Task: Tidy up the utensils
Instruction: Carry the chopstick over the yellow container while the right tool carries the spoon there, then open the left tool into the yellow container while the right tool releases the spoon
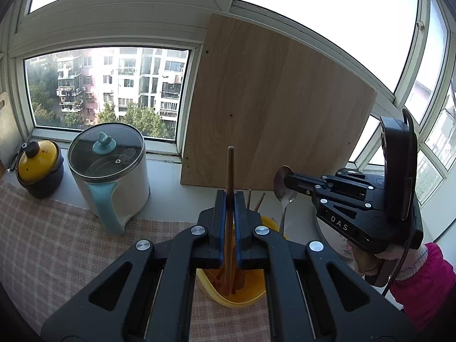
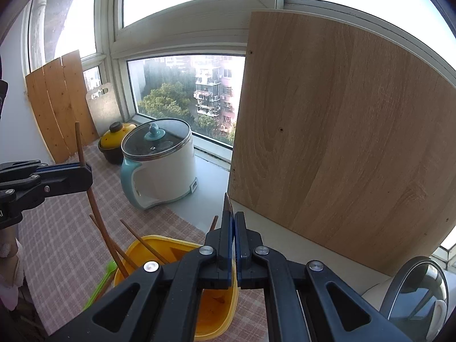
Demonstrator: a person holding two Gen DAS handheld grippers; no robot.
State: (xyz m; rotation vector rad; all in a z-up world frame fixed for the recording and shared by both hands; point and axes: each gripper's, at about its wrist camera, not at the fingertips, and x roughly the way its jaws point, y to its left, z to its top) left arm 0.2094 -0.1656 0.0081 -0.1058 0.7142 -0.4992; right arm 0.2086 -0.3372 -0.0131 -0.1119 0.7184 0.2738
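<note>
Lowering both utensils into the yellow holder (image 1: 245, 296) looks like the step in hand, and doing it well means keeping each one close to upright so its lower end clears the rim and slips between the chopsticks already standing inside, not jamming on top of them. The left gripper (image 1: 230, 199) is clenched on a brown chopstick (image 1: 229, 171), which runs straight up between the blue pads; its top stands well above the jaws and its lower end already reaches down inside the holder. I would let it sink a little further before releasing, so it leans against the others and does not tip out. The right gripper (image 2: 233, 222) is likewise clamped tight, on a metal spoon (image 1: 283, 186): from the left wrist view the bowl sticks up past the fingertips and the handle hangs below, just beside the holder's far rim (from its own camera only the thin edge of the spoon shows between the pads). That handle appears to be outside the opening, so it should be brought over the opening before descending. A green utensil (image 2: 102, 279) lies on the checked cloth (image 2: 62, 242) beside the holder, yet to be collected.
</note>
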